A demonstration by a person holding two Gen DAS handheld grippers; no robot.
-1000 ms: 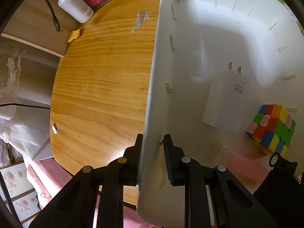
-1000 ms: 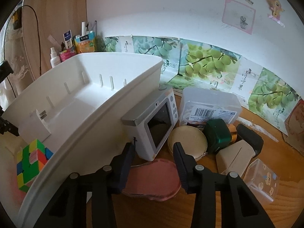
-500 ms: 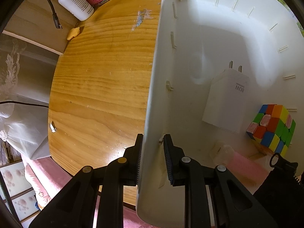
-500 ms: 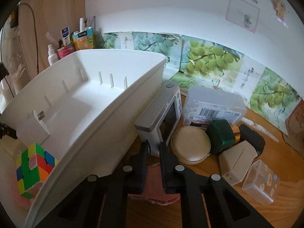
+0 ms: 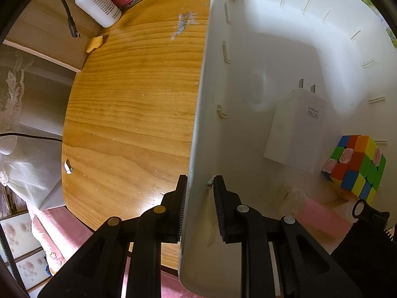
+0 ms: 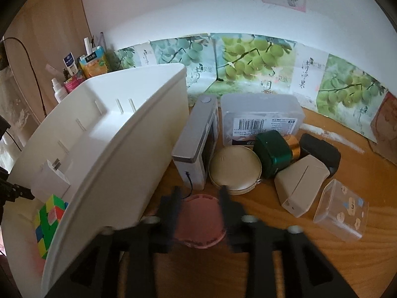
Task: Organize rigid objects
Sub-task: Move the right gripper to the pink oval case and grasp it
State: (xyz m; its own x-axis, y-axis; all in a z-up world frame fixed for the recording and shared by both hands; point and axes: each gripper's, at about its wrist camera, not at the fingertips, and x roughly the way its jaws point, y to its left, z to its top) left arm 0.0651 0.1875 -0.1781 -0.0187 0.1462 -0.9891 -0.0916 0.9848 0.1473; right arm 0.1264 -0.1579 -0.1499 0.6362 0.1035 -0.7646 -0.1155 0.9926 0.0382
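My left gripper [image 5: 198, 208] is shut on the near wall of the white bin [image 5: 198, 124], which is tilted. Inside lie a white charger [image 5: 295, 129], a colour cube [image 5: 354, 164] and a pink tube [image 5: 320, 213]. In the right wrist view the bin [image 6: 124, 154] is on the left. My right gripper [image 6: 198, 213] is open and blurred, its fingers either side of a pink round lid [image 6: 198, 221] on the table. Just beyond stand a grey-white device [image 6: 196, 144] and a beige round case [image 6: 234, 170].
Right of the device lie a clear box with a barcode [image 6: 260, 121], a green jar [image 6: 273, 156], a black case [image 6: 320, 151], a beige wedge case [image 6: 300, 183] and a small clear box [image 6: 341, 213]. Bottles [image 5: 96, 2] stand at the table's far left corner.
My right gripper was open, shut half a second ago, and is open again now, farther back around the pink lid. The left gripper keeps its hold on the bin wall.
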